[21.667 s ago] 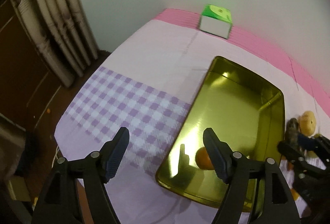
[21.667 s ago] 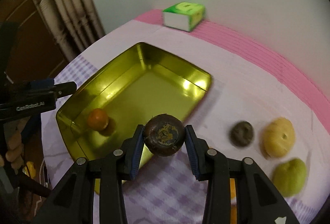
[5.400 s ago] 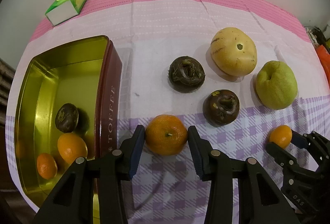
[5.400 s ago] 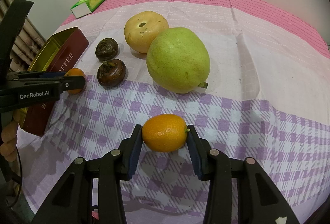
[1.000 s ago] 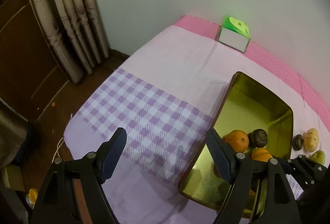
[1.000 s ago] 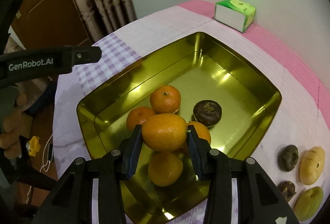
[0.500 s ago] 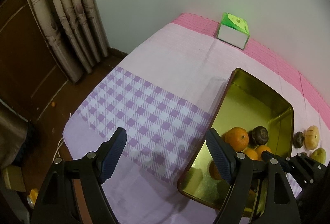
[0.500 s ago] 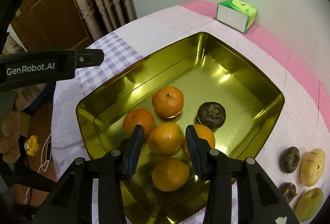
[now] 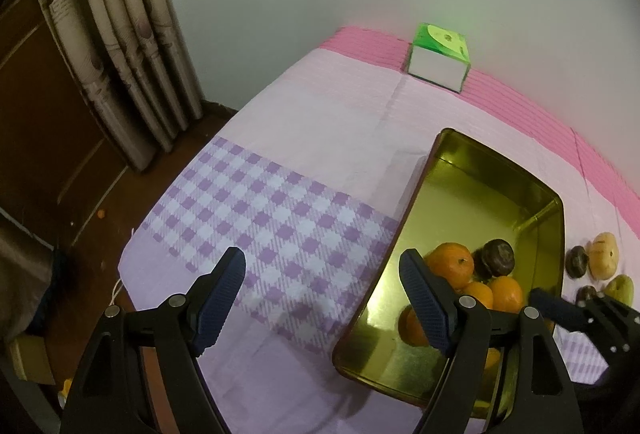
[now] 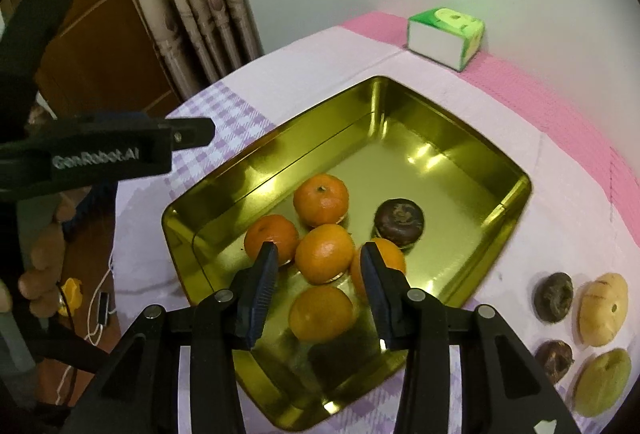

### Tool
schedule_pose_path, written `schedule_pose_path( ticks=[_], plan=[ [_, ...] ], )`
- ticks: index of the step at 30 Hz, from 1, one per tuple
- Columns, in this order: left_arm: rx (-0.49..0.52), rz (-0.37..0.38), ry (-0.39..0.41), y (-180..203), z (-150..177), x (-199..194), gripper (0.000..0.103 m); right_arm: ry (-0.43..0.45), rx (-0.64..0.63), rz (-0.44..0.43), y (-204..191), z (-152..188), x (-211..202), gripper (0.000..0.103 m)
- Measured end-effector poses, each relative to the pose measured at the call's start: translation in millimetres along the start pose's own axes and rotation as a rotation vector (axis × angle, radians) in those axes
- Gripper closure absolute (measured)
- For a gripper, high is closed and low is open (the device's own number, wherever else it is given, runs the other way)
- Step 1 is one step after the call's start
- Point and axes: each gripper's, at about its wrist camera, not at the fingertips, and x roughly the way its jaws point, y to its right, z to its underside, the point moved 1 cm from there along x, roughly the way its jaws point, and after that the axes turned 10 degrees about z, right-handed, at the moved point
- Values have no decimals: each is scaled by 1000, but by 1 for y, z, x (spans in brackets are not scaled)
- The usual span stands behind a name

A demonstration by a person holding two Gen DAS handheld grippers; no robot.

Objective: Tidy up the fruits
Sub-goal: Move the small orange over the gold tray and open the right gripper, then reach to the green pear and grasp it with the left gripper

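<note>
A gold tin tray [image 10: 460, 138] [image 9: 480, 170] holds several oranges and one dark brown fruit [image 10: 399, 222]. My right gripper [image 10: 318, 280] is open and empty above the tray; the orange [image 10: 325, 253] lying between its fingers rests on the tray floor. My left gripper [image 9: 320, 294] is open and empty over the checked cloth, left of the tray. Two dark fruits [image 10: 553, 297], a yellow fruit [image 10: 603, 309] and a green fruit [image 10: 600, 382] lie on the cloth right of the tray.
A green and white box [image 10: 446, 31] [image 9: 438, 62] stands at the table's far edge by the wall. Curtains [image 9: 132, 46] and a wooden door are to the left. The table edge drops to the floor at left.
My right gripper has opened and let go of the orange, which now lies in the tray among the others. The left gripper stays open and has barely moved.
</note>
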Motion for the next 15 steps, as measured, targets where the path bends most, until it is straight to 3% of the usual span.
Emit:
schedule_pose_path(
  ticks=[8, 15],
  plan=[
    [32, 10, 3, 10, 2, -2, 24, 24, 84, 48, 34, 19, -32, 54],
    [91, 12, 11, 28, 6, -5, 24, 16, 194, 139, 85, 59, -55, 52]
  ],
)
